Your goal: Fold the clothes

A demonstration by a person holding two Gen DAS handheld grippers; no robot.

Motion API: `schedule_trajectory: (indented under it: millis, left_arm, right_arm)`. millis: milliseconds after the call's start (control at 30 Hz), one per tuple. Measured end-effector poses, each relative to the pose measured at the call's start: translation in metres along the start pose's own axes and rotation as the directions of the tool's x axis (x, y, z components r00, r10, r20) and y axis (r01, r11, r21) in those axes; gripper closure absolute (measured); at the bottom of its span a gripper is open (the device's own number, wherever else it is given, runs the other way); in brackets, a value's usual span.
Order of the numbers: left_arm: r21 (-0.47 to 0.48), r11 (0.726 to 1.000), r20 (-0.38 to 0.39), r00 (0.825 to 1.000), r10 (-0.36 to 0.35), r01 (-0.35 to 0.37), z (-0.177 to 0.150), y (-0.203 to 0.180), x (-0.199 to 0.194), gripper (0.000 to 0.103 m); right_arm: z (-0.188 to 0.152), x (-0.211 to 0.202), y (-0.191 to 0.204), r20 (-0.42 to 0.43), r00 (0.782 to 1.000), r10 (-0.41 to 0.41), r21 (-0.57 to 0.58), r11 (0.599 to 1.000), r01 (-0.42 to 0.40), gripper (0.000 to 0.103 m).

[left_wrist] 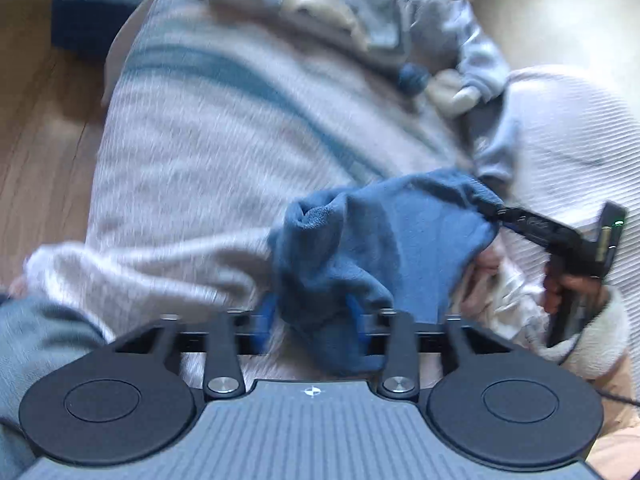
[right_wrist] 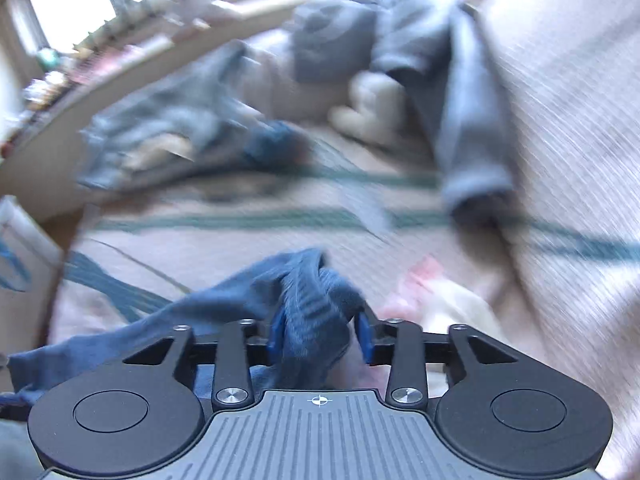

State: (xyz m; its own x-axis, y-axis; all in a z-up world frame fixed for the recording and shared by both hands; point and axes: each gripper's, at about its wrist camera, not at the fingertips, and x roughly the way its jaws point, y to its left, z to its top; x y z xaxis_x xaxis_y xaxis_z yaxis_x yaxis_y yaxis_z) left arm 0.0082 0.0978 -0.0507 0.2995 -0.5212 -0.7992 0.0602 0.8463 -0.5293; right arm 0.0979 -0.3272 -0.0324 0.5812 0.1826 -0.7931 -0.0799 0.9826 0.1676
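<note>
A dark blue fleece garment (left_wrist: 380,240) hangs stretched between both grippers above a striped blanket (left_wrist: 208,140). My left gripper (left_wrist: 312,316) is shut on one bunched end of it. My right gripper (right_wrist: 322,332) is shut on the other end; the garment (right_wrist: 224,304) trails off to its left. The right gripper also shows in the left wrist view (left_wrist: 496,210), pinching the cloth's far corner, with a hand on its handle. Both views are motion-blurred.
A pile of light blue and cream clothes (left_wrist: 340,12) lies at the blanket's far end and shows in the right wrist view (right_wrist: 420,60). A white ribbed cushion (left_wrist: 568,128) lies right. Pink-white cloth (right_wrist: 440,292) lies below the garment. Wooden floor (left_wrist: 40,120) is left.
</note>
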Motion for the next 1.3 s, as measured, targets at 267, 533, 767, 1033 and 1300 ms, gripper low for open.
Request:
schedule_trajectory:
  millis: [267, 533, 767, 1033, 1300]
  left_arm:
    - [-0.093, 0.995, 0.061, 0.998, -0.022, 0.028, -0.010, 0.012, -0.002, 0.042]
    - [-0.086, 0.995, 0.152, 0.988, -0.037, 0.050, -0.002, 0.007, -0.009, 0.063]
    - [-0.082, 0.996, 0.174, 0.984, -0.027, 0.042, 0.008, 0.001, 0.002, 0.096]
    - [-0.142, 0.990, 0.149, 0.988, 0.033, -0.012, 0.015, 0.024, 0.011, 0.095]
    - [-0.184, 0.983, 0.178, 0.984, 0.014, 0.019, 0.003, 0.035, -0.006, 0.026]
  right_arm:
    - [-0.007, -0.044, 0.054, 0.011, 0.957, 0.288, -0.236, 0.931, -0.278, 0.054]
    - [-0.062, -0.035, 0.163, -0.298, 0.812, 0.501, -0.501, 0.642, -0.580, 0.058]
    - [-0.094, -0.014, 0.199, -0.402, 0.828, 0.392, -0.658, 0.505, -0.558, 0.092]
    - [-0.098, -0.015, 0.191, -0.482, 0.765, 0.427, -0.598, 0.478, -0.644, 0.100]
    - [-0.075, -0.009, 0.155, -0.446, 0.741, 0.503, -0.443, 0.595, -0.670, 0.081]
